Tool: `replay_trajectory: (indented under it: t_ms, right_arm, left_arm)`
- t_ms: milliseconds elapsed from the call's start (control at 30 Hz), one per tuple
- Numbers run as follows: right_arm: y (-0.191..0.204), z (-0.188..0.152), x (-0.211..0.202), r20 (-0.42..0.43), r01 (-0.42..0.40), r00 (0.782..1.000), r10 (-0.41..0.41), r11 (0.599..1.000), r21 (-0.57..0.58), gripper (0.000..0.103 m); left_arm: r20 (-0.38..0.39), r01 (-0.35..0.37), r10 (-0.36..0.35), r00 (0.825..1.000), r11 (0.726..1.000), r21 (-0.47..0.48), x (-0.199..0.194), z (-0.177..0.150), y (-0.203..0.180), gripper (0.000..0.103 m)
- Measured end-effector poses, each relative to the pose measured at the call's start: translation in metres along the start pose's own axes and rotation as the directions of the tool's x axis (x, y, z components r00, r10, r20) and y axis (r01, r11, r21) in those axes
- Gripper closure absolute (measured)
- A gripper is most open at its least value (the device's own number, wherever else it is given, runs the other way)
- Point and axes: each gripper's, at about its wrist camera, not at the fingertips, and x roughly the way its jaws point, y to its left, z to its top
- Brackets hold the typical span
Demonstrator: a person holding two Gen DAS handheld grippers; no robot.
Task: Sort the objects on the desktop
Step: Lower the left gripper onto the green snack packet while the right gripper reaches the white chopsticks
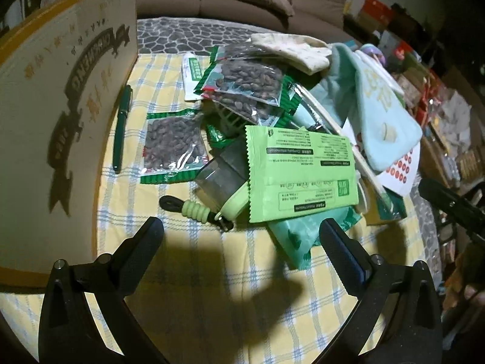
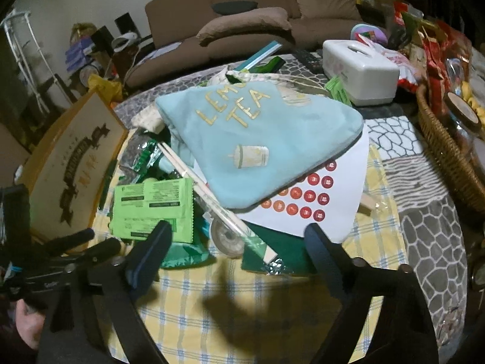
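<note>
Yellow checked cloth (image 1: 212, 288) is carrying our heap: a light green packet (image 1: 303, 173) lying over seed bags (image 1: 172, 145), a blue pouch (image 2: 242, 145) on top, a green pen (image 1: 122, 127) beside the cardboard box (image 1: 60, 121). We are holding the left gripper (image 1: 242, 236) and right gripper (image 2: 239, 242) spread wide, gripping nothing.

Soft matt cloth pouch (image 2: 242, 139), glossy plastic seed packets (image 1: 172, 145), woven checked tablecloth (image 1: 230, 288).

A light-blue pouch (image 2: 257, 148) lies atop piled green packets (image 1: 300, 170), seed bags (image 1: 172, 142) and a green pen (image 1: 122, 127).
</note>
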Motion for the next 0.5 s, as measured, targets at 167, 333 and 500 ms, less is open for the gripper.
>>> replay_trajectory:
  t_ms: [167,333,500]
  right_arm:
    - [-0.012,0.003,0.003,-0.012,0.0,1.0,0.0,1.0,0.028,0.041]
    - [-0.024,0.004,0.007,-0.021,-0.012,1.0,0.013,0.999,0.043,0.058]
    - [-0.008,-0.002,0.021,-0.046,0.007,0.999,-0.01,0.998,-0.064,0.058]
  left_arm:
    - [-0.009,0.025,-0.025,1.0,1.0,0.003,0.007,0.003,-0.005,0.007]
    - [-0.024,0.027,-0.027,0.999,1.0,0.006,0.013,0.007,-0.008,0.022]
    - [-0.007,0.028,-0.028,1.0,1.0,-0.005,0.011,0.007,-0.003,0.022]
